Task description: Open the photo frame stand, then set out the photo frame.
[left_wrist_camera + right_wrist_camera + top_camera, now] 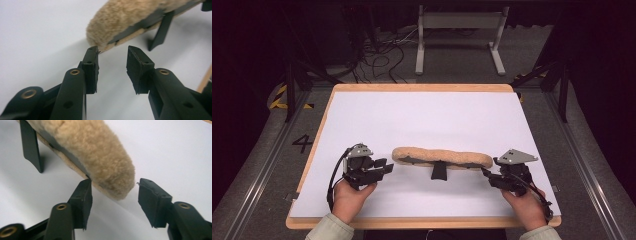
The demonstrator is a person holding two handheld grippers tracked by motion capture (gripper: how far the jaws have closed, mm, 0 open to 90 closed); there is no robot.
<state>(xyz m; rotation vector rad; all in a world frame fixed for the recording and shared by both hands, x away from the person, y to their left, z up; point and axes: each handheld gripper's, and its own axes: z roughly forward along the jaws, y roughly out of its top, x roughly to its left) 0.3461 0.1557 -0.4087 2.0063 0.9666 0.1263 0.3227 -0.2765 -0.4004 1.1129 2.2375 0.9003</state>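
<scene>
Left tool (pixel 384 166) at lower left, jaws apart, just short of the fleece pad's (pixel 441 156) near end. Right tool (pixel 488 175) at lower right, jaws parted around the other end. Pad at lower centre of white counter (pixel 422 115), black handle (pixel 438 171) below.
</scene>
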